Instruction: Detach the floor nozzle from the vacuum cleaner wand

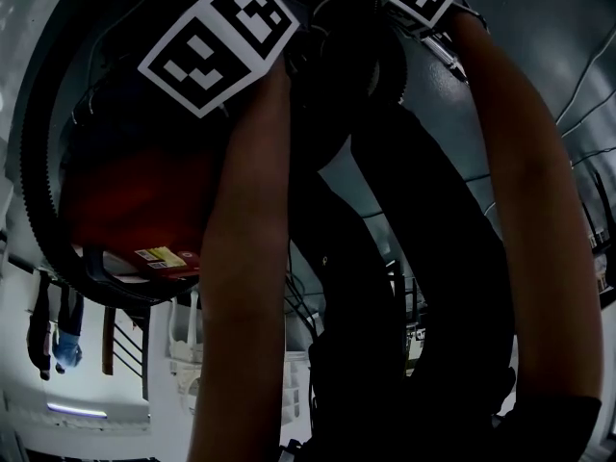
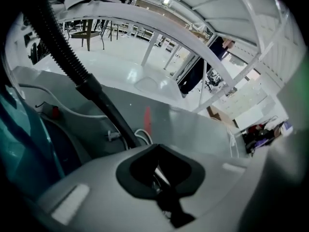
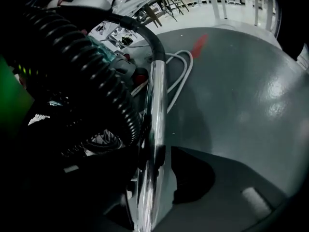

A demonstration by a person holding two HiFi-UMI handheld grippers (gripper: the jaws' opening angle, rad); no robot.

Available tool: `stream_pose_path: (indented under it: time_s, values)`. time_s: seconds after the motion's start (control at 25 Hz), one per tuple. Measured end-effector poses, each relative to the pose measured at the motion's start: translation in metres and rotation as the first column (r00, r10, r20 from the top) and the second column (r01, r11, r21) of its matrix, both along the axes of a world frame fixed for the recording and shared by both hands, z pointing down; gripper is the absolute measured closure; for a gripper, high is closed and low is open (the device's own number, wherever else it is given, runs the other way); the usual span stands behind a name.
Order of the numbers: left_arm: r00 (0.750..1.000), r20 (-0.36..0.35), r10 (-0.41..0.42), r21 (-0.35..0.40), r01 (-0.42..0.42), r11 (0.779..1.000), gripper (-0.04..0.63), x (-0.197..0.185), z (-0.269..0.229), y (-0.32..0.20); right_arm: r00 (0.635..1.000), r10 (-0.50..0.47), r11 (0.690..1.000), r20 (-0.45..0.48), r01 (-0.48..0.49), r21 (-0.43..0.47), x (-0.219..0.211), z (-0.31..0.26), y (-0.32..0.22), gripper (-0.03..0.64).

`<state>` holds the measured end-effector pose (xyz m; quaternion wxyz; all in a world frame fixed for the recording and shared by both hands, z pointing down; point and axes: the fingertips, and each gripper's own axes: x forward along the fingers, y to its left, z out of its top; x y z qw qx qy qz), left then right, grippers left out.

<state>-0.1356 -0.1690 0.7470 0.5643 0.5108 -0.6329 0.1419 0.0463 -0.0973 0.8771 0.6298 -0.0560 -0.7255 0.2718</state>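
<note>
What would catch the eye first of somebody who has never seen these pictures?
In the right gripper view, a shiny metal wand runs up the middle of the picture, with a thick black ribbed hose curling at its left. In the head view, the person's two forearms fill much of the picture, and a red vacuum cleaner body sits at the left beside them.

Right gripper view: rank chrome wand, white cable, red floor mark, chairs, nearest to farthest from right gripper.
1. chrome wand, between the jaws
2. white cable, on floor just beyond
3. red floor mark, farther, right
4. chairs, far background
</note>
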Motion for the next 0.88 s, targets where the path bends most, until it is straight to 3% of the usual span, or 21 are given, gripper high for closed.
stream_pose_path:
  time_s: [0.12,0.2,0.48,0.56,0.72,0.88]
  values:
    - [1.0,0.001,0.03,0.007,-0.03,1.0,0.588,0.005,0.002,-0.003,1.0,0.029,0.999,-0.003,-0.029,0.021,0.006,-0.013,-0.006,0.412]
    - [0.998,0.026,0.065,0.011,-0.066,0.998,0.588,0.009,0.002,-0.005,0.999,0.05,0.998,-0.005,-0.05,0.034,0.009,-0.021,-0.01,0.446]
    - [0.987,0.092,0.132,-0.001,-0.132,0.991,0.588,0.0,0.004,0.006,0.993,0.119,0.99,-0.014,-0.118,0.078,0.023,-0.047,-0.024,0.448]
    - [0.984,0.078,0.158,0.015,-0.159,0.987,0.588,0.005,-0.012,0.002,0.99,0.139,0.986,-0.017,-0.137,0.09,0.027,-0.053,-0.028,0.448]
    - [0.993,0.004,0.116,0.019,-0.116,0.993,0.587,0.015,-0.043,-0.008,0.986,0.168,0.979,-0.017,-0.165,0.117,0.034,-0.067,-0.035,0.448]
    - [0.982,0.015,0.188,0.007,-0.189,0.982,0.586,0.029,-0.071,-0.002,0.987,0.16,0.975,-0.001,-0.157,0.157,0.039,-0.095,-0.04,0.448]
